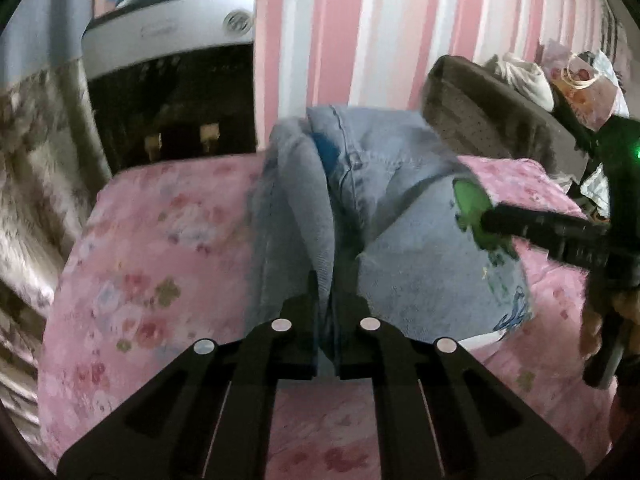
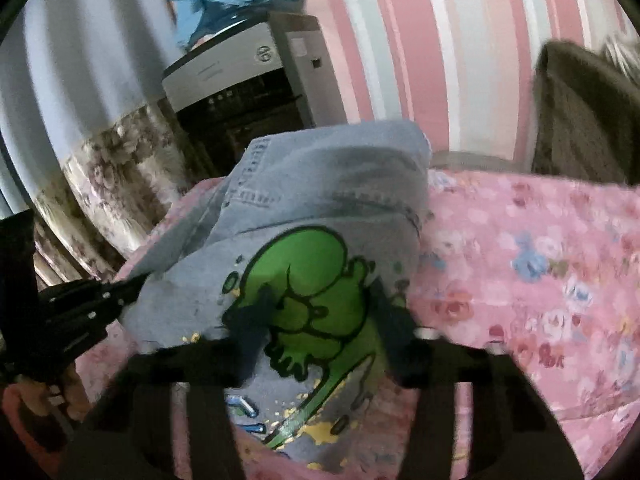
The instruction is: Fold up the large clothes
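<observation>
A light-blue denim garment (image 1: 400, 208) with a green cartoon print (image 2: 308, 292) lies bunched on the pink floral bed cover (image 1: 160, 260). My left gripper (image 1: 334, 304) is shut on a raised fold of the denim at its near edge; it also shows at the left of the right wrist view (image 2: 136, 284), touching the garment's left edge. My right gripper (image 2: 320, 316) is open, its fingers spread either side of the green print, hovering over the garment. In the left wrist view the right gripper (image 1: 484, 216) comes in from the right, at the print.
A grey-and-black appliance (image 1: 172, 80) stands behind the bed by the pink striped wall. A floral curtain (image 1: 24, 168) hangs at the left. A dark padded headboard (image 1: 492, 120) with bags (image 1: 576, 80) behind it is at the right.
</observation>
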{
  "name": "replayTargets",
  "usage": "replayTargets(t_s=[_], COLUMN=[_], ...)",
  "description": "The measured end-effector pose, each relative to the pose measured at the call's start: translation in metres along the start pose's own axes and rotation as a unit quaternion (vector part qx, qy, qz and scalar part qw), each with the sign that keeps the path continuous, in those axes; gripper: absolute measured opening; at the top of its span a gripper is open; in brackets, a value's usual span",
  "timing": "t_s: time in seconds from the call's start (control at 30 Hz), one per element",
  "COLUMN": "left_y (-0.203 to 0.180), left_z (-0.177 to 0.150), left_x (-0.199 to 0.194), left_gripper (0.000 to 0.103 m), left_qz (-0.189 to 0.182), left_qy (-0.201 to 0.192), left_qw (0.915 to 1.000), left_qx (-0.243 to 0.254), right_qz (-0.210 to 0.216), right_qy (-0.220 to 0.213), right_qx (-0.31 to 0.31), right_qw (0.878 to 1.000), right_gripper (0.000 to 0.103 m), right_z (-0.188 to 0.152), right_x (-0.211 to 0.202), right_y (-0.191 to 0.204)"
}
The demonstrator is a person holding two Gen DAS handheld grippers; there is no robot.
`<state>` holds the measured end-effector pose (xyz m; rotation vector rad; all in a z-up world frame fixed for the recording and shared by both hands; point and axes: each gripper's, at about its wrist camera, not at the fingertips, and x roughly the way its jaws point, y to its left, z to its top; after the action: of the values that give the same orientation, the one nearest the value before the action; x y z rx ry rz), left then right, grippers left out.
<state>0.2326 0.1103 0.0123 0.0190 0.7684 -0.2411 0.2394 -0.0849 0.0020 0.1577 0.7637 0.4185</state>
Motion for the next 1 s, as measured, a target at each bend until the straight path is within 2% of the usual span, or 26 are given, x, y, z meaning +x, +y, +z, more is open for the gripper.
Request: replayTargets(t_s=[0.1, 0.27, 0.4, 0.5, 0.63, 0.67, 0.73, 0.8, 0.93, 1.0], left_y=[0.002, -0.002, -0.006, -0.01, -0.012, -0.012, -0.012, -0.014, -0.02, -0.024], left_z=[-0.009, -0.004, 0.001, 0.009, 0.025, 0.027, 0.033, 0.035, 0.033, 0.03], left_x=[0.004, 0.007, 0.004, 0.003, 0.014, 0.018, 0.027, 0.036, 0.048, 0.051], left_gripper=[0.005, 0.004, 0.007, 0.012, 0.032, 0.033, 0.034, 0.037, 0.037, 0.03], left_qz=[-0.001, -0.016, -0.016, -0.011, -0.006, -0.01, -0.019, -0.025, -0.039, -0.042], left_qy=[0.001, 0.004, 0.0, -0.003, 0.012, 0.018, 0.031, 0.04, 0.047, 0.045], left_qw=[1.0, 0.9999, 0.9999, 0.9999, 0.9999, 0.9998, 0.9993, 0.9989, 0.9981, 0.9981], left_qx=[0.002, 0.001, 0.001, 0.0, -0.002, -0.004, -0.006, -0.007, -0.003, 0.005], right_qz=[-0.005, -0.031, -0.033, -0.032, -0.031, -0.033, -0.04, -0.042, -0.047, -0.031], right_qy=[0.014, 0.025, 0.025, 0.023, 0.019, 0.019, 0.015, 0.007, 0.006, 0.011], right_qx=[0.001, -0.031, -0.038, -0.036, -0.031, -0.03, -0.025, -0.007, 0.043, 0.066], right_qw=[1.0, 0.999, 0.998, 0.999, 0.999, 0.999, 0.999, 0.999, 0.998, 0.997], right_gripper=[0.028, 0.028, 0.028, 0.029, 0.03, 0.03, 0.044, 0.055, 0.063, 0.065], right_z=[0.002, -0.007, -0.008, -0.008, -0.008, -0.007, -0.006, -0.005, -0.008, -0.011], right_x=[0.012, 0.032, 0.034, 0.034, 0.029, 0.027, 0.02, 0.011, 0.006, 0.009], right_y=[0.002, 0.004, 0.006, 0.007, 0.006, 0.004, -0.001, -0.011, -0.038, -0.05])
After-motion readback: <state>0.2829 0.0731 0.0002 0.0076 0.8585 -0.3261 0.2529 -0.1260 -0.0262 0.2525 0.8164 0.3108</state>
